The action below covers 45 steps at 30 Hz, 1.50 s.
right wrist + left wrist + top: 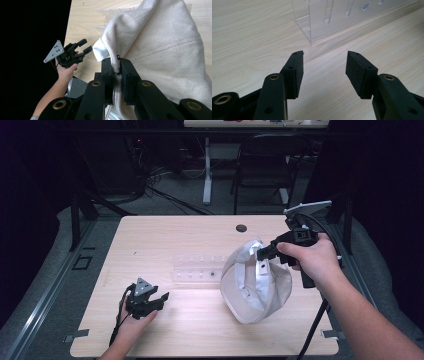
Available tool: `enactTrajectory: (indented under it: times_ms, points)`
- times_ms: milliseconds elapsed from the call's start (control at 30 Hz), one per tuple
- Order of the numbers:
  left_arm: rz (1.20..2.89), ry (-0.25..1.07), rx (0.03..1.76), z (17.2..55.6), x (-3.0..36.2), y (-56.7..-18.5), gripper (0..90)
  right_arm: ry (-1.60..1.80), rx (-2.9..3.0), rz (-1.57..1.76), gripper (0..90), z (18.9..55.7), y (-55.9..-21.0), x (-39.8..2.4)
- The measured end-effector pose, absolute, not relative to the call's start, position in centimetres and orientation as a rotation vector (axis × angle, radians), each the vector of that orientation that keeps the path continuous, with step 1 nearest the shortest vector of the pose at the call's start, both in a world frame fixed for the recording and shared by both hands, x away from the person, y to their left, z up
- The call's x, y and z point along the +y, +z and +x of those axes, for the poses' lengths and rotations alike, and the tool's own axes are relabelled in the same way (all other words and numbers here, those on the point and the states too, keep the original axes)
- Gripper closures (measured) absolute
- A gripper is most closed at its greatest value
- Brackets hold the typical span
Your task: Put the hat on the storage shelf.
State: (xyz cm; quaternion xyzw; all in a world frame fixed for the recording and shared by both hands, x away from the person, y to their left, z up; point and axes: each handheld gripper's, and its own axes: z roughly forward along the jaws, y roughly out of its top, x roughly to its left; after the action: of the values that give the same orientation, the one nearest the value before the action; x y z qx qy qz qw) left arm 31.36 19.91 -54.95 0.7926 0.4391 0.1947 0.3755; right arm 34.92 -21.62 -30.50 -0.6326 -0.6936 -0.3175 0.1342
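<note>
Cream-white cloth bag (260,282) with paler lining, pale woodgrain table (165,235), clear plastic rack (342,17), black grippers

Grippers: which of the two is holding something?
The right gripper: its jaws are shut on the cloth bag, lifting its rim. The left gripper is open with nothing between its jaws, low over the table.

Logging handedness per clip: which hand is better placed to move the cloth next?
Probably the right: the right tongs are already clamped on the cream cloth bag's edge, lifting it. The left tongs sit open by the clear acrylic rack, apart from it.
</note>
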Motion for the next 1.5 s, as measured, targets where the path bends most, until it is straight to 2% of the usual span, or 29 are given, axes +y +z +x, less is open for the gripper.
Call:
enactTrajectory:
  times_ms: [867, 1067, 1500]
  points:
    - [2.034, 0.462, 0.999, 30.2, 16.7, -52.8, 46.5, -1.003, -1.981, -1.823, 82.5, 37.1, -29.1, -20.2]
    - [2.029, 0.425, 0.939, 30.1, 15.4, -52.3, 47.3, -1.023, -1.974, -1.828, 82.4, 37.5, -29.0, -19.8]
    - [2.060, 0.428, 0.857, 30.1, 11.4, -51.1, 45.6, -1.045, -1.966, -1.825, 82.4, 38.5, -28.9, -19.2]
